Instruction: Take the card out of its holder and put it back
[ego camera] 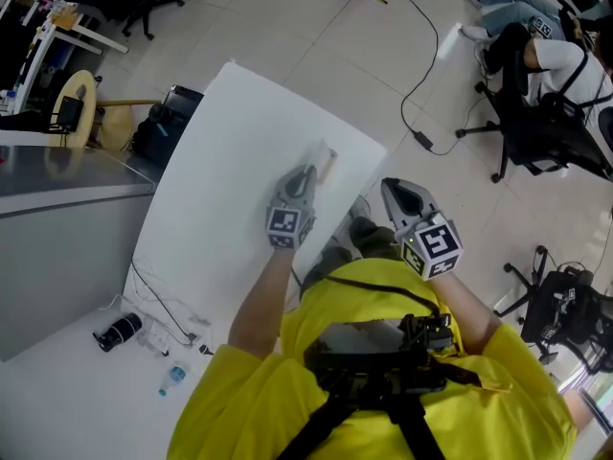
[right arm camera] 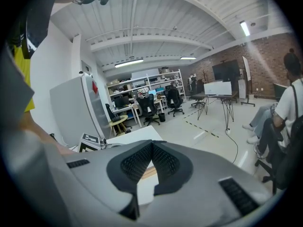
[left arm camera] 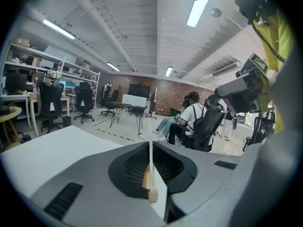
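A thin white card [left arm camera: 151, 156] stands edge-on between the jaws of my left gripper [left arm camera: 150, 150], which is shut on it. Its lower edge meets the small pale wooden holder [left arm camera: 148, 182]. In the head view the left gripper [ego camera: 308, 173] reaches over the white table [ego camera: 230, 171], its tips at the card and holder [ego camera: 326, 161] near the table's right edge. My right gripper [ego camera: 395, 190] hovers off that edge, above the person's lap, with nothing in it. In the right gripper view its jaws [right arm camera: 152, 144] meet at the tips. The wooden holder [right arm camera: 149, 172] shows below them.
A person sits in a black office chair [ego camera: 536, 113] at the upper right. A cable [ego camera: 421, 84] trails over the floor beyond the table. A black bag [ego camera: 165, 123] and a grey cabinet [ego camera: 57, 228] stand to the left. A black flask [ego camera: 118, 332] lies at the lower left.
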The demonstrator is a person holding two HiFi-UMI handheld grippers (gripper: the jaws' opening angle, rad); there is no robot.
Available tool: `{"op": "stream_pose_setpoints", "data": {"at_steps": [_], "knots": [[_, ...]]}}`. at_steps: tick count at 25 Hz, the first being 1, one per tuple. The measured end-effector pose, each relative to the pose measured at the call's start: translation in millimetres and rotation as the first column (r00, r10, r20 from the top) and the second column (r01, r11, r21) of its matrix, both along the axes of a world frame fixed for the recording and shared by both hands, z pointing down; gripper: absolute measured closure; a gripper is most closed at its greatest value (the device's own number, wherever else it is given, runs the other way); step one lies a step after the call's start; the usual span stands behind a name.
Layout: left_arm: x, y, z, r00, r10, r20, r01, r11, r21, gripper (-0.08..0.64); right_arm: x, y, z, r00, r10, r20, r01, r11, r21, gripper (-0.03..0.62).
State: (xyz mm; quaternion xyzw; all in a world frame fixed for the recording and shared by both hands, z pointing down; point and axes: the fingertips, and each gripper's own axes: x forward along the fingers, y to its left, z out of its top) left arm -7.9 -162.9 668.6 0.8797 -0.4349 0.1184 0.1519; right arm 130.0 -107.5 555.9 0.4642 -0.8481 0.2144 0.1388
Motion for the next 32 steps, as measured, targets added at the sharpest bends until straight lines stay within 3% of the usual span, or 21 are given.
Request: {"op": "stream_pose_setpoints", "data": {"at_steps": [5, 9, 11, 14, 17, 24, 29, 31, 32], "knots": [[-1, -3, 6, 1.0, -0.003, -0.005, 0.003, 1.0, -0.005, 0.545, -2, -5, -1, 1.0, -0.009, -0.007, 0.009, 1.0, 0.0, 0.586], [-1, 0, 18, 1.0, 0.01, -0.027, -0.012, 0.997, -0.08, 0.528, -6, -7, 2, 1.0, -0.017, -0.006, 0.017, 1.0, -0.006, 0.586], [0, 2, 20, 0.999, 0.012, -0.038, -0.015, 0.997, -0.082, 0.523, -8, -6, 4, 1.0, -0.021, -0.005, 0.021, 1.0, -0.01, 0.586], [-1, 2, 33, 0.999, 0.0, -0.041, -0.004, 0.994, -0.105, 0.442, -10, -8, 4, 0.999, -0.034, -0.005, 0.034, 0.999, -0.011, 0.586], [-2, 2, 26, 0.998, -0.015, -0.06, 0.009, 0.995, -0.098, 0.44, -12, -11, 5, 0.999, -0.041, -0.001, 0.041, 0.999, -0.012, 0.586], [-39, 6, -81, 0.985, -0.105, -0.137, 0.111, 0.993, 0.04, 0.41, -8, -27, -16, 0.999, -0.034, 0.038, 0.032, 0.999, 0.037, 0.586], [-75, 13, -170, 0.973, -0.182, -0.141, 0.202, 0.969, 0.14, 0.414, -14, -41, -45, 0.997, -0.041, 0.061, 0.035, 0.995, 0.099, 0.586], [-90, 18, -196, 0.962, -0.233, -0.145, 0.254, 0.956, 0.148, 0.421, -20, -46, -58, 0.996, -0.051, 0.075, 0.042, 0.992, 0.121, 0.586], [-98, 22, -207, 0.953, -0.263, -0.153, 0.285, 0.947, 0.148, 0.457, -23, -47, -65, 0.995, -0.058, 0.081, 0.047, 0.99, 0.133, 0.586]]}}
